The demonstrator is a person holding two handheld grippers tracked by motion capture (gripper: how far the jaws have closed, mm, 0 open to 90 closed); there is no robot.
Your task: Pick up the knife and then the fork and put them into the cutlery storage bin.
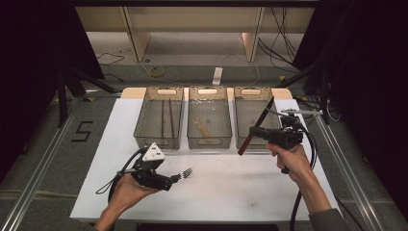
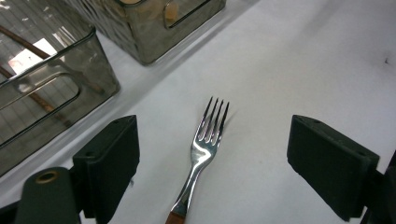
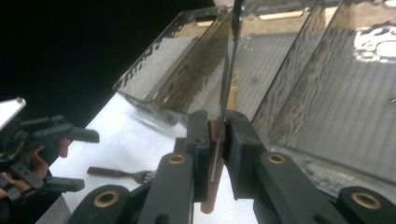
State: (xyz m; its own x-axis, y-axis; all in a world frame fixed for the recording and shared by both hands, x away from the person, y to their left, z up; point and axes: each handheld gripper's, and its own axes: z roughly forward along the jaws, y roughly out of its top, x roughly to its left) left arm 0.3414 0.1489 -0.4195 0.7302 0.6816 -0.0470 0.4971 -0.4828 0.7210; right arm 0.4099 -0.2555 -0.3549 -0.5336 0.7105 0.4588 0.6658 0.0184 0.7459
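At the right of the high view, the right hand-held gripper (image 1: pixel 262 132) is clamped on a knife (image 1: pixel 256 126) tilted above the bins. Lower left, the left hand-held gripper (image 1: pixel 179 178) stands open around a fork (image 2: pixel 201 149) lying on the tabletop (image 1: pixel 226 187). Both look stiff, light and slippery; their wooden handles probably offer the surest hold.

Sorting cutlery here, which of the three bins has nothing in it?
The right bin looks empty; the left bin holds chopsticks, and the middle bin holds something brownish.
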